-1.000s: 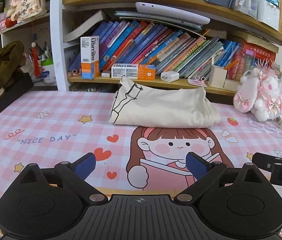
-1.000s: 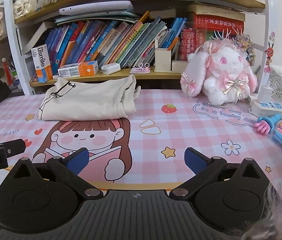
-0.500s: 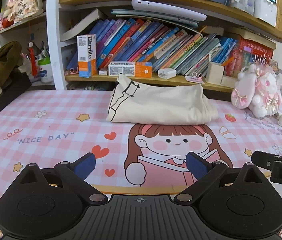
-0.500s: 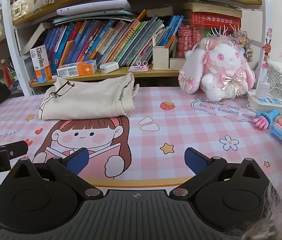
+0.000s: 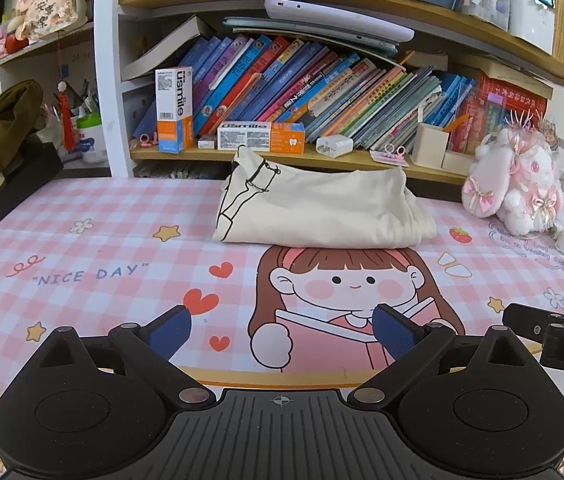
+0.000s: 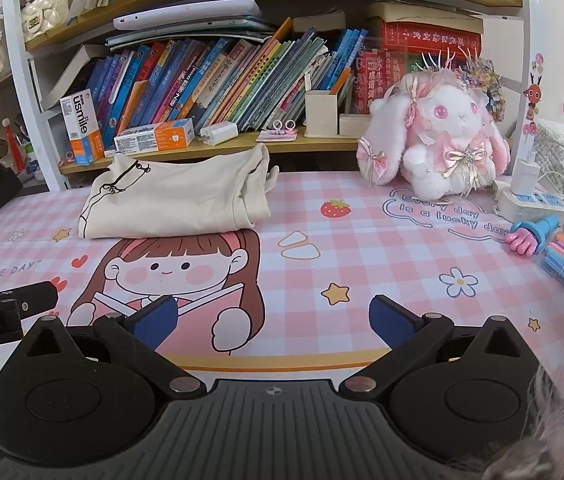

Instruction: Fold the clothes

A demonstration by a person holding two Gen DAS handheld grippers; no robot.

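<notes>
The cream shirt (image 5: 318, 212) lies folded at the far edge of the pink mat (image 5: 121, 240), near the bookshelf (image 6: 241, 144), while the left gripper (image 5: 282, 328) and right gripper (image 6: 273, 320) hover wide and empty, so the fold looks finished and only pulling clear or fetching another garment seems left.

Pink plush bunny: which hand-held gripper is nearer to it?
Right. The right hand-held gripper sits on the pink plush bunny's side of the mat; the left hand-held gripper is farther, facing the folded cream garment.
</notes>
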